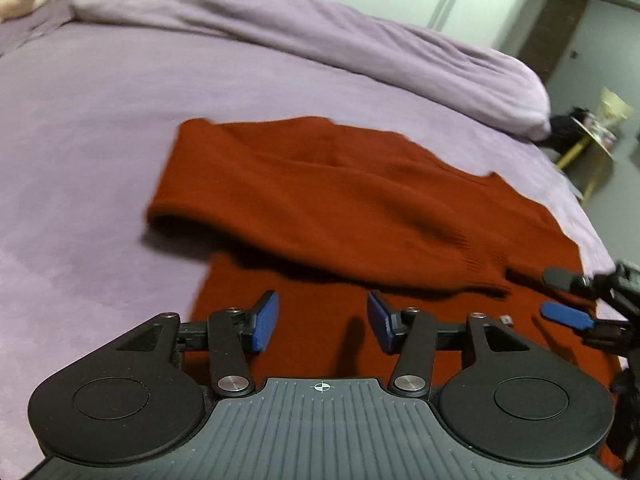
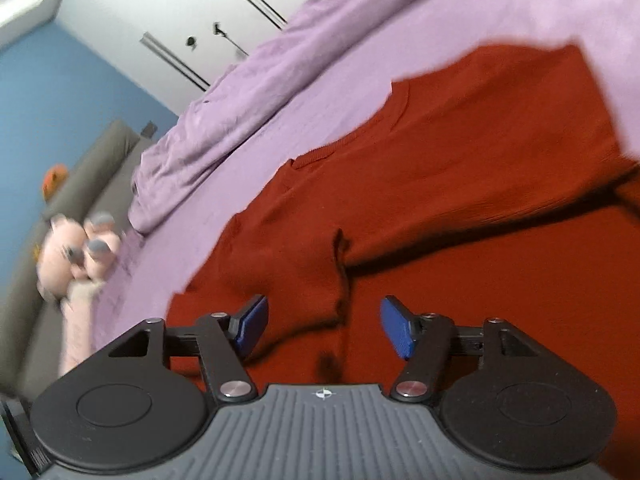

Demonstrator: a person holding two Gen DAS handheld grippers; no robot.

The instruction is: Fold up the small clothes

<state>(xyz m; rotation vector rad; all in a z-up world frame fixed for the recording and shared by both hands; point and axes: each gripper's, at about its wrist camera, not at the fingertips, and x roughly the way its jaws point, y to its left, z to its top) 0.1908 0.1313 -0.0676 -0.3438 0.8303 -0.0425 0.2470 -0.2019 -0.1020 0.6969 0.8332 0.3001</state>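
A rust-red knit sweater point(image 1: 340, 200) lies on the purple bed sheet point(image 1: 80, 140), with one sleeve folded across its body. My left gripper point(image 1: 323, 326) is open and empty, just above the sweater's near part. My right gripper point(image 1: 568, 302) shows at the right edge of the left wrist view, open over the sweater's right side. In the right wrist view the right gripper point(image 2: 323, 330) is open and empty above the sweater point(image 2: 480, 152), near the folded sleeve's cuff point(image 2: 340, 280). The neckline point(image 2: 360, 136) points toward the duvet.
A bunched purple duvet point(image 1: 320, 40) lies along the far side of the bed. A pink plush toy point(image 2: 76, 248) sits by a grey headboard point(image 2: 100, 168). A small yellow side table point(image 1: 592, 148) stands beyond the bed's right edge. White wardrobe doors point(image 2: 160, 20) stand behind.
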